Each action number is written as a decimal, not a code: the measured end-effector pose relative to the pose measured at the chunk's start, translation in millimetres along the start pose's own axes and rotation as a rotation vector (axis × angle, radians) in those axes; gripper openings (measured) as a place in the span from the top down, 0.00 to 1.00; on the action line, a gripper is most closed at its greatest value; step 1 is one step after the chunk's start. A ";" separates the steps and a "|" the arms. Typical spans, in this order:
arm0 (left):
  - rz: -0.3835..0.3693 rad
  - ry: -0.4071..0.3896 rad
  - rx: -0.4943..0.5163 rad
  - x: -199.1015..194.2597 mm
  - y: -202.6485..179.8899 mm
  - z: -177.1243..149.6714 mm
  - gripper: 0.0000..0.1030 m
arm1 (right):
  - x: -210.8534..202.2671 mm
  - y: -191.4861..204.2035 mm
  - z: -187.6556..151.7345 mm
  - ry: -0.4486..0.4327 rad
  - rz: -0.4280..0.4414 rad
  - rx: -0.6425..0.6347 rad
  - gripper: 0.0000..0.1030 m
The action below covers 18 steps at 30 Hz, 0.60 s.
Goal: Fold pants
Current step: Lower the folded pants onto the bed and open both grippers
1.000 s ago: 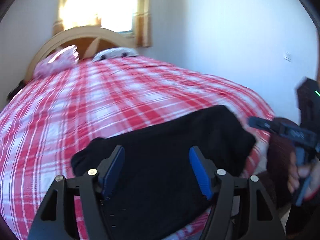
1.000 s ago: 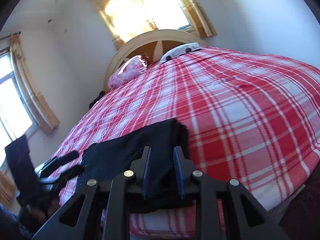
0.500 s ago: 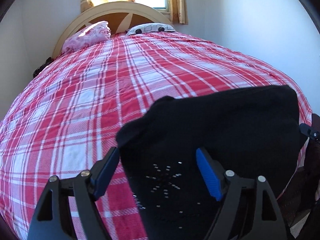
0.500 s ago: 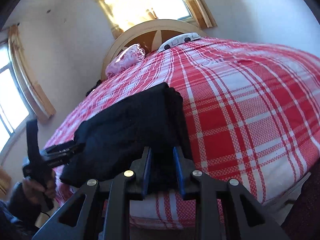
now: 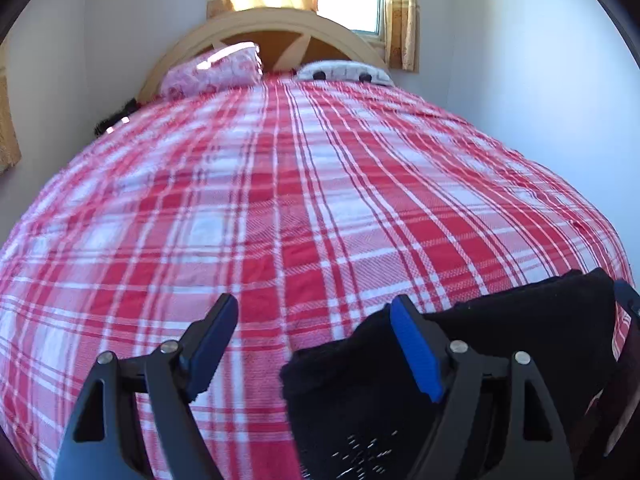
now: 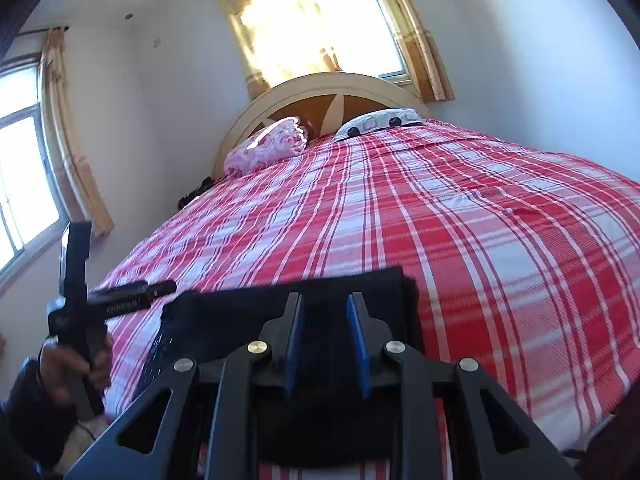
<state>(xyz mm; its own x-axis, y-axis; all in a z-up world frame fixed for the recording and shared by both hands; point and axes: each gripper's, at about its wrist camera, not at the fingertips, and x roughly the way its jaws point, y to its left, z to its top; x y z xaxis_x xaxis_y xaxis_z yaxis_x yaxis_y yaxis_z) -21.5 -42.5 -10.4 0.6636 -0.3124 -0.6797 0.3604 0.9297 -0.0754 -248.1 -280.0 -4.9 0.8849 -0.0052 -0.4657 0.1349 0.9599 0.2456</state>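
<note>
The folded black pants [image 5: 500,344] lie on the near edge of the red plaid bed [image 5: 304,200]. My left gripper [image 5: 312,344] is open and empty, just left of the pants, its right finger over their left edge. In the right wrist view the pants [image 6: 248,316] fill the foreground. My right gripper [image 6: 325,336] has its jaws narrowly apart around the thick folded stack; whether the pads press it cannot be told. The left gripper shows there too [image 6: 132,294], held by a hand at the left.
A pink pillow [image 5: 212,70] and a white patterned pillow [image 5: 344,72] lie at the curved wooden headboard [image 6: 320,92]. Curtained windows are behind and to the left. White walls close in on both sides of the bed.
My left gripper has moved left off the pants, which now sit to its right. The right gripper stays at the stack, and the pants have settled lower onto the bed edge.
</note>
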 end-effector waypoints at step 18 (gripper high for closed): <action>0.046 0.071 -0.049 30.5 1.9 -10.2 0.16 | 75.1 -22.4 8.3 0.061 -0.054 0.086 0.76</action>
<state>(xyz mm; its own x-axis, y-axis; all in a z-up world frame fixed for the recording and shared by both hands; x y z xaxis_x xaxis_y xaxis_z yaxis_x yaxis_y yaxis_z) -7.3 -48.3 -38.8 0.6302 -0.2560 -0.7330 0.2972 0.9517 -0.0769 -180.9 -304.2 -38.3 0.8470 -0.0364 -0.5304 0.2214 0.9312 0.2896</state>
